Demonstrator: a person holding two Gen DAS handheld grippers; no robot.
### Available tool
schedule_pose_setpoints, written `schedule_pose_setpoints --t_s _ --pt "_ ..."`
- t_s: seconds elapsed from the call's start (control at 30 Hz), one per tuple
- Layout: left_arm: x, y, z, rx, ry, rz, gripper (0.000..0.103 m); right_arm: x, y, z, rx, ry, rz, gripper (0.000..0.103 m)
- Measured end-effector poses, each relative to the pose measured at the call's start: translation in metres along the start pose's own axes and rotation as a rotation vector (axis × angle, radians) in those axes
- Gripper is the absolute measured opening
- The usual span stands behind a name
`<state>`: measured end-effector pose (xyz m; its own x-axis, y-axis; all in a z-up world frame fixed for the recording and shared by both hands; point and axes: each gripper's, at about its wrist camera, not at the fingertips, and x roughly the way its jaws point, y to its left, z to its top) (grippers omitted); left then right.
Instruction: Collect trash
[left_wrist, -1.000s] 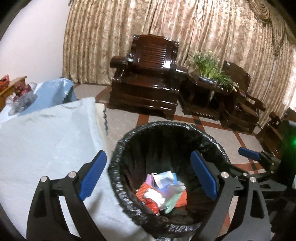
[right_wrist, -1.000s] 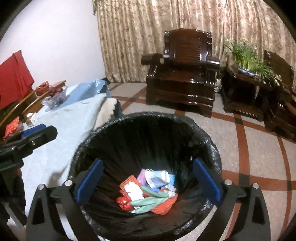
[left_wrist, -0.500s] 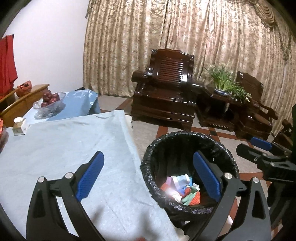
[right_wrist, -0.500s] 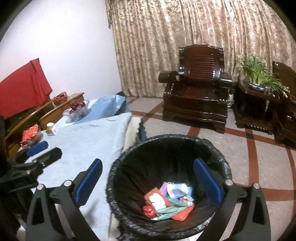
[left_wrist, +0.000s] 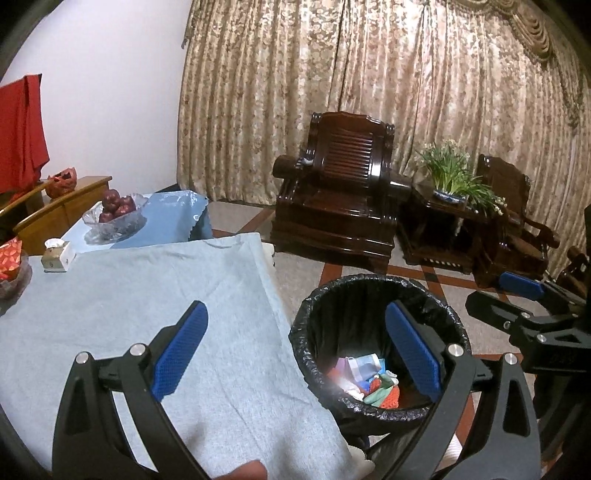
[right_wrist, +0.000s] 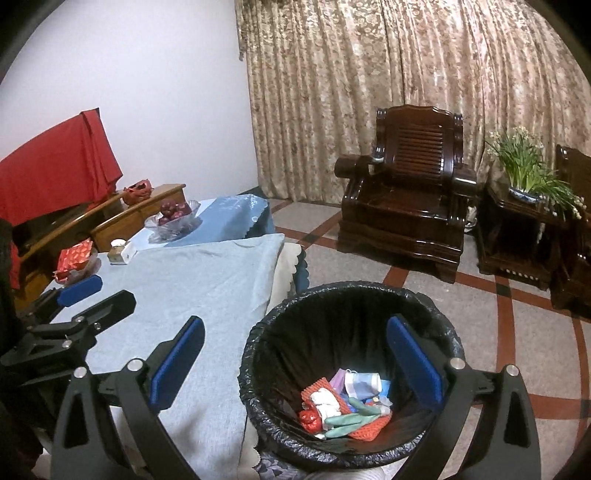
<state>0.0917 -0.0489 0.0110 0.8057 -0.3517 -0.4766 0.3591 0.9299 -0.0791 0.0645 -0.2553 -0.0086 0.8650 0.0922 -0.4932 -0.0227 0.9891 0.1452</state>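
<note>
A black-lined trash bin (left_wrist: 369, 288) stands on the floor by the table's right edge; it also shows in the right wrist view (right_wrist: 347, 291). Several pieces of trash (right_wrist: 343, 404) lie at its bottom: red, green, white and purple scraps, seen too in the left wrist view (left_wrist: 369, 380). My left gripper (left_wrist: 295, 354) is open and empty, above the table edge and the bin. My right gripper (right_wrist: 295, 363) is open and empty, above the bin. Each gripper shows in the other's view: the right one (left_wrist: 517, 299) and the left one (right_wrist: 85, 299).
The table wears a light blue cloth (left_wrist: 147, 295). At its far end are a glass bowl of red fruit (left_wrist: 116, 216), a tissue box (left_wrist: 55, 254) and a red packet (right_wrist: 75, 258). Dark wooden armchairs (right_wrist: 406, 199), a plant (right_wrist: 528, 173) and curtains stand behind.
Both grippers have pulled up and back from the bin, so more of the table and room shows. Both stayed open and empty. The trash stays in the bin.
</note>
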Motion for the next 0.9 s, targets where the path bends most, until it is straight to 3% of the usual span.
schedule_pose_setpoints --t_s 0.9 --pt "-0.0103 -0.0019 0.0029 0.006 -0.016 0.005 0.094 -0.0080 0.0023 0.0025 -0.008 -0.023 0.000 0.097"
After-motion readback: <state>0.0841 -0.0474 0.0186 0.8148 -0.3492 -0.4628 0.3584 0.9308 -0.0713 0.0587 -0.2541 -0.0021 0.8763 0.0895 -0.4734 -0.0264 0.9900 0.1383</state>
